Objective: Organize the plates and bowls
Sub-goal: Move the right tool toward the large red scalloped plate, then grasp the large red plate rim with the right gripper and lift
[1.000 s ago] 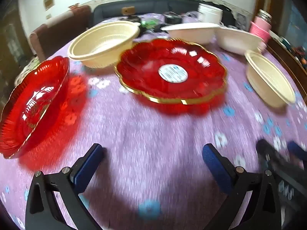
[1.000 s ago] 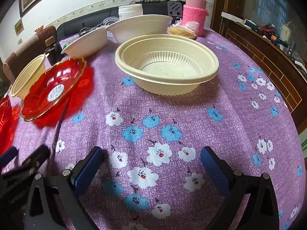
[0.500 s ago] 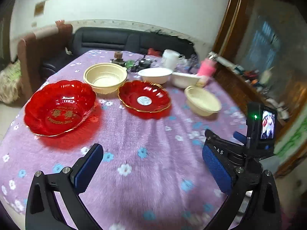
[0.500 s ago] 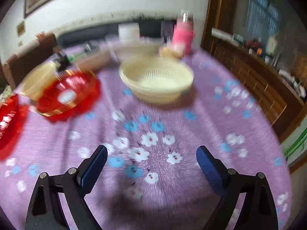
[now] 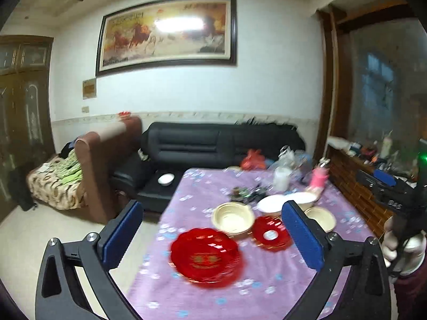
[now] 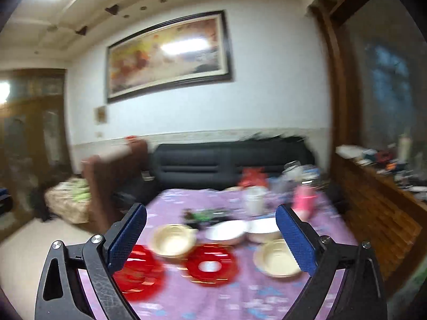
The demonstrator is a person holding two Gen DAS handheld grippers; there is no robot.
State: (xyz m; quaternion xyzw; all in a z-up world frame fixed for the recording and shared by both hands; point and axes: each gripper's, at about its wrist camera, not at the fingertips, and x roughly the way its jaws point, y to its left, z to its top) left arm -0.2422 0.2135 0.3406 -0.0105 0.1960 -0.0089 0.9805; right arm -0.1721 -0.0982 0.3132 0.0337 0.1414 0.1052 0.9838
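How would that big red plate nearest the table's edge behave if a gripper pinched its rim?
The big red plate looks glossy and translucent, so probably stiff, hard and somewhat slippery. Its shallow, scalloped form suggests it is light and may tilt when pinched at one edge.

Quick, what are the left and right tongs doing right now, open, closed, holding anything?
Left tongs: open, holding nothing, raised well off the table.
Right tongs: open, holding nothing, also raised off the table.
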